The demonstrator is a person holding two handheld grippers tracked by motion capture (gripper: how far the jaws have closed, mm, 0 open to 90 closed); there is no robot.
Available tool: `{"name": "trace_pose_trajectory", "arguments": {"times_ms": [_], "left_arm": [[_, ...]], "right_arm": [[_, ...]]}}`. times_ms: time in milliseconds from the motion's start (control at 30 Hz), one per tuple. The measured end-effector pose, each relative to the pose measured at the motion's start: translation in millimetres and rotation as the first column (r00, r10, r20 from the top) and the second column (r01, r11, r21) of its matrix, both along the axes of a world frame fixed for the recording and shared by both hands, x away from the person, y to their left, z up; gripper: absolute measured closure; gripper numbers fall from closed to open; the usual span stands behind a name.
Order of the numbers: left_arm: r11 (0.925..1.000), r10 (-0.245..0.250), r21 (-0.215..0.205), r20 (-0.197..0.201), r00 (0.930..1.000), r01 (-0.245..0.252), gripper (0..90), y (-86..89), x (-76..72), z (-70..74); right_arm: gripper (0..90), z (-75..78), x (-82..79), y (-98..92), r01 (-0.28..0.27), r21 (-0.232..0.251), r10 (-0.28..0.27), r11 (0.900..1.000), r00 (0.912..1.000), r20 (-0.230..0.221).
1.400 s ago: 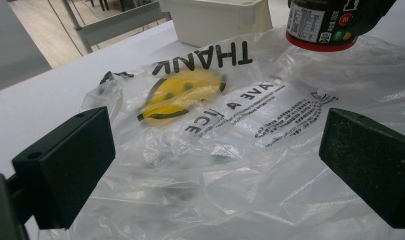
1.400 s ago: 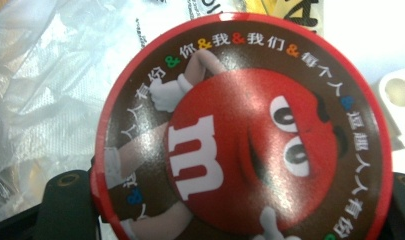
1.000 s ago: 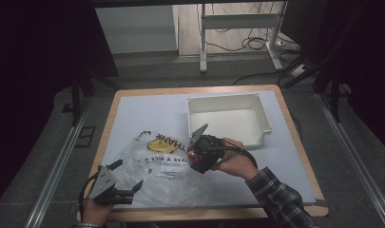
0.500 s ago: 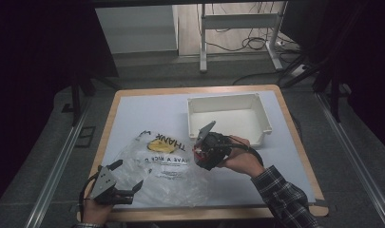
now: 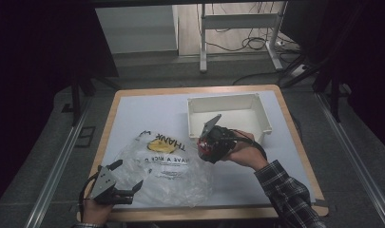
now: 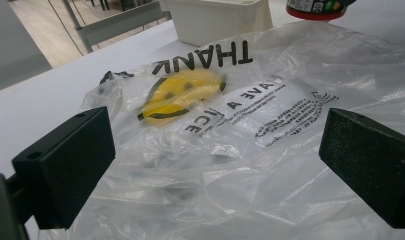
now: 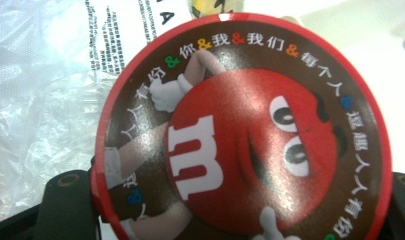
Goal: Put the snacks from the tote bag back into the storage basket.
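A round red candy tin (image 5: 204,148) with a cartoon face on its lid (image 7: 240,135) is held above the table, just off the bag's right edge. My right gripper (image 5: 210,142) is shut on it, a black jaw on either side of the lid in the right gripper view (image 7: 235,210). A clear plastic bag (image 5: 166,166) with a yellow smiley and black print lies flat at the table's front left. My left gripper (image 5: 128,175) stands open at the bag's near left corner. The crumpled bag (image 6: 250,110) lies between and beyond its wide-apart jaws (image 6: 217,165).
A white rectangular bin (image 5: 228,98) stands at the back right of the table, just beyond the held tin; its wall (image 6: 220,17) shows past the bag. The white tabletop (image 5: 133,114) has a wooden rim. Dark floor and metal rails surround it.
My right gripper has carried the tin a little to the right and farther from the person, toward the white bin. The left gripper and the bag have stayed put.
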State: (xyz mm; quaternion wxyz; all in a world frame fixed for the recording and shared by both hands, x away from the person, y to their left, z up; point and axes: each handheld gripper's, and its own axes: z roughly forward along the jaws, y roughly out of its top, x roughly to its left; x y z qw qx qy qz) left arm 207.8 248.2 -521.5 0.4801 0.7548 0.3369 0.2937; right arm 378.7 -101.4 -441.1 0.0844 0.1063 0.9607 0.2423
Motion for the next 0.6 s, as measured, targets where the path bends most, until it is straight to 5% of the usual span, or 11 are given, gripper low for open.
{"name": "trace_pose_trajectory", "arguments": {"times_ms": [600], "left_arm": [[1.0,0.001,-0.001,0.0,1.0,-0.001,1.3,0.2,0.1,0.0]], "right_arm": [[25.7,4.2,22.4,-11.6,0.04,0.008,-0.04,0.999,0.9991,0.013]]}}
